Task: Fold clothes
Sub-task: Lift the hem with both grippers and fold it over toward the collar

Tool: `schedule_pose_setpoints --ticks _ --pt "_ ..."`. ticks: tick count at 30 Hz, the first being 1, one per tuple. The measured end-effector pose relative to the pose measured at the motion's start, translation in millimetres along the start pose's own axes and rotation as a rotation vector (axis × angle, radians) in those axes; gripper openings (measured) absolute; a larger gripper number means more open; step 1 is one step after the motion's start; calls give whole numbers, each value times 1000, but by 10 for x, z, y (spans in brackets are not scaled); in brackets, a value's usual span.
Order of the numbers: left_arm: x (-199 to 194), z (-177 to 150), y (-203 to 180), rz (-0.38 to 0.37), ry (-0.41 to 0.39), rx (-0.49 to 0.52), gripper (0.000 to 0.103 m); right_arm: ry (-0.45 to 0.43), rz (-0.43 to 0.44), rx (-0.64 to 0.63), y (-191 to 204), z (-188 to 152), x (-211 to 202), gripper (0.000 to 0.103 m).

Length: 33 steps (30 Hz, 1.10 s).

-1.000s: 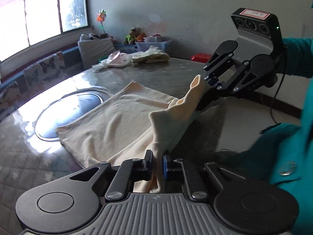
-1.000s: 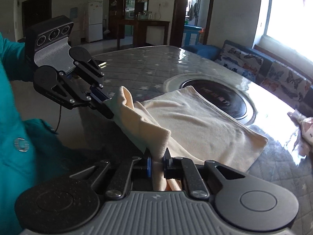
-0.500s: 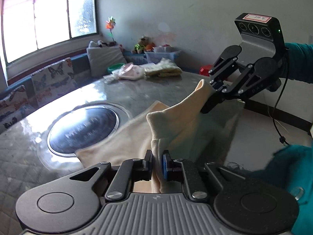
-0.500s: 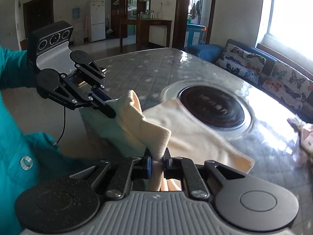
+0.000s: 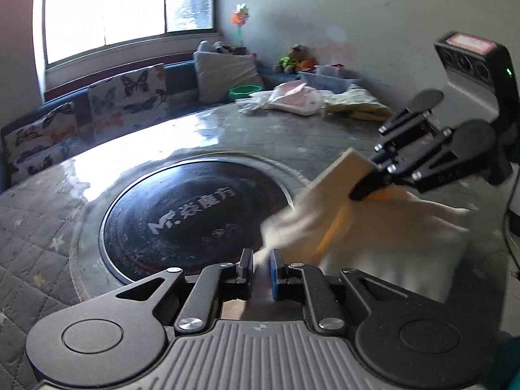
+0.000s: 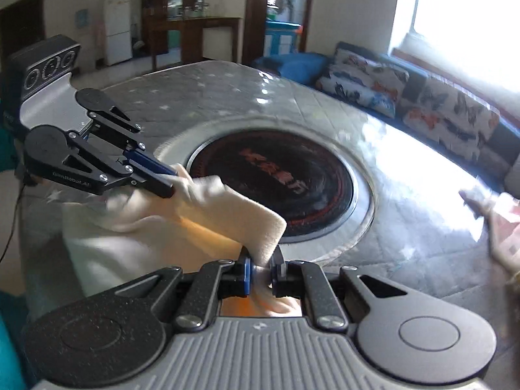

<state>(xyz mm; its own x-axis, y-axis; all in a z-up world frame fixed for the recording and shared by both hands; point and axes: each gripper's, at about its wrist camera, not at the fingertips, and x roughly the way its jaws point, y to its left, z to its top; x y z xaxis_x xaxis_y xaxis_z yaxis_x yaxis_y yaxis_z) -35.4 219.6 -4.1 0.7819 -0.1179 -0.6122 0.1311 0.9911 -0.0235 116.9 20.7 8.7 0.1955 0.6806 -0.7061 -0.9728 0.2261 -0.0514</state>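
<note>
A cream cloth (image 5: pixel 383 227) hangs stretched between my two grippers, lifted above the near edge of the round table (image 5: pixel 48 195); its lower part drapes down toward the table edge. My left gripper (image 5: pixel 261 268) is shut on one corner of the cloth. My right gripper (image 6: pixel 262 271) is shut on the other corner of the cloth (image 6: pixel 208 208). Each gripper shows in the other's view: the right gripper (image 5: pixel 364 188) at the right, the left gripper (image 6: pixel 169 182) at the left.
A dark round inset hob (image 5: pixel 191 217) with white lettering lies in the table's middle, also in the right wrist view (image 6: pixel 276 188). Folded clothes (image 5: pixel 302 97) lie at the far side. A butterfly-print sofa (image 6: pixel 422 110) runs under the windows.
Both grippers have carried the cloth up and forward. The cloth has come off the table's middle, uncovering the dark round hob, and now hangs between the grippers.
</note>
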Motion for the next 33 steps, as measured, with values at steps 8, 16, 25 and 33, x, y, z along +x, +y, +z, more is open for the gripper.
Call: schedule_pose_setpoints --ticks 8,16,25,33 --pt "-128 -41 317 -23 9 -148 18 5 27 135 -183 -198 168 29" --pt "-288 -119 338 -7 39 -199 48 0 81 218 -321 -161 247 37" --pt "-195 -103 288 -18 48 -175 17 7 82 247 -334 -94 310 20" --pt "-238 -52 88 137 -69 -50 11 -149 -35 144 -136 44 172 12"
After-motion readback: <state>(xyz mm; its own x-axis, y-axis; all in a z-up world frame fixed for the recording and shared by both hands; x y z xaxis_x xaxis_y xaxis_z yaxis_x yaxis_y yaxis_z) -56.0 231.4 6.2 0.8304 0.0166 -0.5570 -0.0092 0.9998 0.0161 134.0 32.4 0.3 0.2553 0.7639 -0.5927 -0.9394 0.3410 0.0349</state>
